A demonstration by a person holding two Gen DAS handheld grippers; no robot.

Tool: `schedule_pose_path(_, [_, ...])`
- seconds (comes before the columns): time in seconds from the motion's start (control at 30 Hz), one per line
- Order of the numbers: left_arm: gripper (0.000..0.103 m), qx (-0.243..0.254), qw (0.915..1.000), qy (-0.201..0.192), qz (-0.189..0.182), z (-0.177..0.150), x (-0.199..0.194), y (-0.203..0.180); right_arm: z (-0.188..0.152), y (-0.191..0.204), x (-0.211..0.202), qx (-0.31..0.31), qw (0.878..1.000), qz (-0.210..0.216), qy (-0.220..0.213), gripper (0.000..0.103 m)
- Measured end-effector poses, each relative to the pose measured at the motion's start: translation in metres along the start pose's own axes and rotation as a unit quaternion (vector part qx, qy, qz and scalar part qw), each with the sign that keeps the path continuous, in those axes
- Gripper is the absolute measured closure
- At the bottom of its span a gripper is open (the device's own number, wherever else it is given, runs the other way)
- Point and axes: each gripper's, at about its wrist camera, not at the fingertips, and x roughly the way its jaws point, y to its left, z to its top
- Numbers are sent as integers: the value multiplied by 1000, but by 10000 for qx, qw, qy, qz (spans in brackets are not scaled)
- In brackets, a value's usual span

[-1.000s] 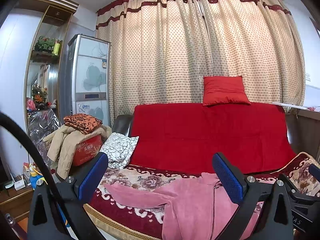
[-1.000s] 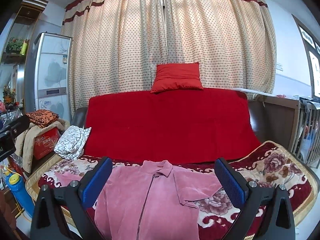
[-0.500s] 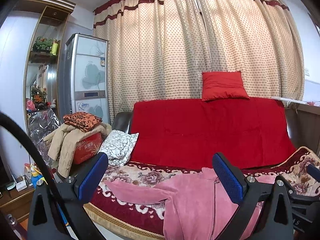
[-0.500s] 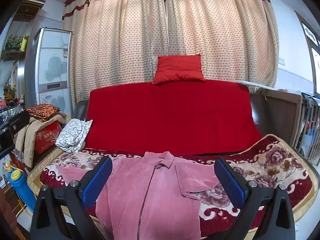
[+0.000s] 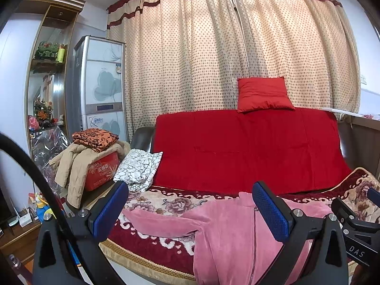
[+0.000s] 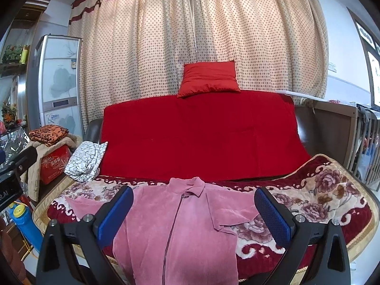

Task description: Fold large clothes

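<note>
Two claws sit in my lower frames, both spread wide and grasping nothing. My left claw shows its blue pads at the bottom of the left wrist view, hovering in front of the sofa edge; my right claw frames the garment from the bottom of the right wrist view.

The pink jacket lies face up on the floral blanket covering the sofa seat, in the lower centre of the right view, collar toward the backrest and zipper running down the middle. Its hem hangs over the front edge of the seat. One sleeve stretches out flat toward the lower left of the frame; the other is bent in across the right side of the body. In the left view the same jacket fills the lower right, with that straight sleeve reaching toward centre.

A red throw covers the backrest in the middle of the frame, with a red cushion on top of it against the dotted curtain. At the left edge a black-and-white patterned cloth leans on the armrest, beside a red box draped with a tan coat
</note>
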Motion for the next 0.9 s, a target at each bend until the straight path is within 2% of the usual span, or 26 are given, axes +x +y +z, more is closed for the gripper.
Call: schedule_pose_path(0.9, [0, 51, 9999, 82, -107, -4, 5, -2, 0, 3, 4, -53, 10000, 3, 56, 0])
